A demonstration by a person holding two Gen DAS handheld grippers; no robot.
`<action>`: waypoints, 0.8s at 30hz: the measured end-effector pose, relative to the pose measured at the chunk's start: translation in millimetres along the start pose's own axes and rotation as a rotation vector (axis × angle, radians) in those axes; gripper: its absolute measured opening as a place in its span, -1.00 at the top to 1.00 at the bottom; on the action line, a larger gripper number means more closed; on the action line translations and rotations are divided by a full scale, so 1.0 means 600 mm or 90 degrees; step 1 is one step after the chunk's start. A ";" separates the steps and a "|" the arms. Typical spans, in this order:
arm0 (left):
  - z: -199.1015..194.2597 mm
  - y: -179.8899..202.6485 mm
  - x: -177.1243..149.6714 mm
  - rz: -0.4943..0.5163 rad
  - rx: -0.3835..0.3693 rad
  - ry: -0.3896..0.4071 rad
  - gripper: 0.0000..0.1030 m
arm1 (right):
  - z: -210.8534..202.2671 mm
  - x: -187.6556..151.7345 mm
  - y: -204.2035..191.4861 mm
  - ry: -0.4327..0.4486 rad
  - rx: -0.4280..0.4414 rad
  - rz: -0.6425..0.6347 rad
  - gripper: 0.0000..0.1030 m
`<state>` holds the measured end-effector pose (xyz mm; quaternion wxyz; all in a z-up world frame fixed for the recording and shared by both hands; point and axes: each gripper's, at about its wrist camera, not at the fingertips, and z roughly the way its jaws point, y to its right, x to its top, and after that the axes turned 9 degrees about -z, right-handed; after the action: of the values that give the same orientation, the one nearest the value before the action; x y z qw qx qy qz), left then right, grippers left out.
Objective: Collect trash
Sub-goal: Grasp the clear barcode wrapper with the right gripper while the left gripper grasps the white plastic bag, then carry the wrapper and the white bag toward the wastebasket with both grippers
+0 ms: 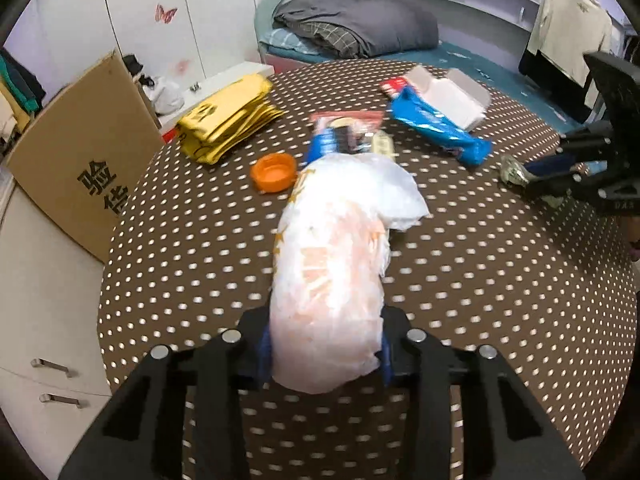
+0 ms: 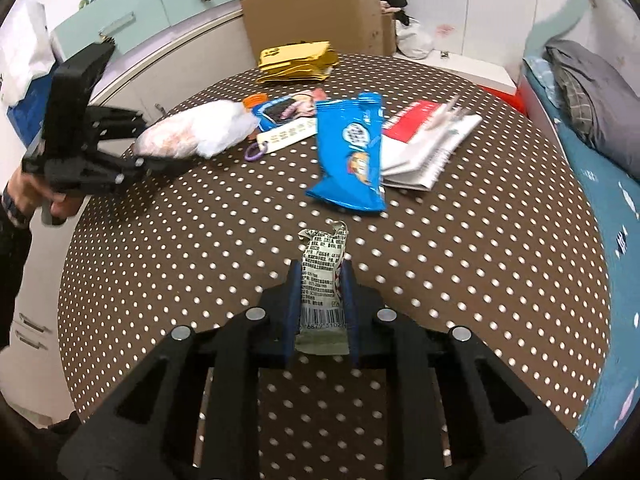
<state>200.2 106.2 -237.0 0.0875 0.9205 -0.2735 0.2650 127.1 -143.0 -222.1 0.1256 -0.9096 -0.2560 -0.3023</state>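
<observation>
On my left side I see a tall brown cardboard box (image 1: pixel 80 152) with black printed characters leaning at the edge of the round table with a brown cloth dotted in white (image 1: pixel 480 300). Next along lies a stack of flat yellow bags (image 1: pixel 228 120), then an orange plastic lid (image 1: pixel 274 172) just beside the far end of what I am carrying. My left gripper (image 1: pixel 326 354) is clenched on a crumpled white and pale orange plastic bag (image 1: pixel 340 256), whose bulk sticks out forward between the blue pads above the cloth. Beyond it rests a blurred blue and red snack packet (image 1: pixel 344 136) with a pale tag beside it. Further right a shiny blue foil snack pouch (image 2: pixel 352 152) lies flat, touching a white folded paper booklet with a red cover (image 2: pixel 424 148). My right gripper (image 2: pixel 322 304) is clamped on a flattened greyish printed wrapper with a barcode (image 2: pixel 322 280), standing upright between the blue pads, near the table's middle and well apart from the blue pouch. At the far right runs a bed with a blue sheet and grey folded blanket (image 2: pixel 592 104).
</observation>
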 end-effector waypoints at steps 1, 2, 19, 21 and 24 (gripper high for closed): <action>0.000 0.012 -0.003 0.002 0.002 0.001 0.24 | -0.002 -0.002 0.003 0.000 0.000 0.001 0.62; -0.002 0.026 -0.005 0.005 0.011 0.005 0.14 | -0.003 -0.004 0.007 0.000 0.000 0.003 0.62; 0.008 0.069 0.020 -0.070 -0.017 0.011 0.17 | -0.046 -0.035 0.046 0.026 -0.012 0.034 0.61; 0.002 0.075 0.016 -0.085 -0.016 0.021 0.18 | -0.056 -0.040 0.056 0.032 -0.015 0.041 0.61; -0.017 0.092 0.011 -0.111 -0.015 0.043 0.19 | -0.072 -0.045 0.075 0.043 -0.021 0.051 0.61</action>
<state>170.1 60.4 -223.9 0.1304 0.9303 -0.1924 0.2838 112.1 -207.8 -208.1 0.1308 -0.9104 -0.2100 -0.3316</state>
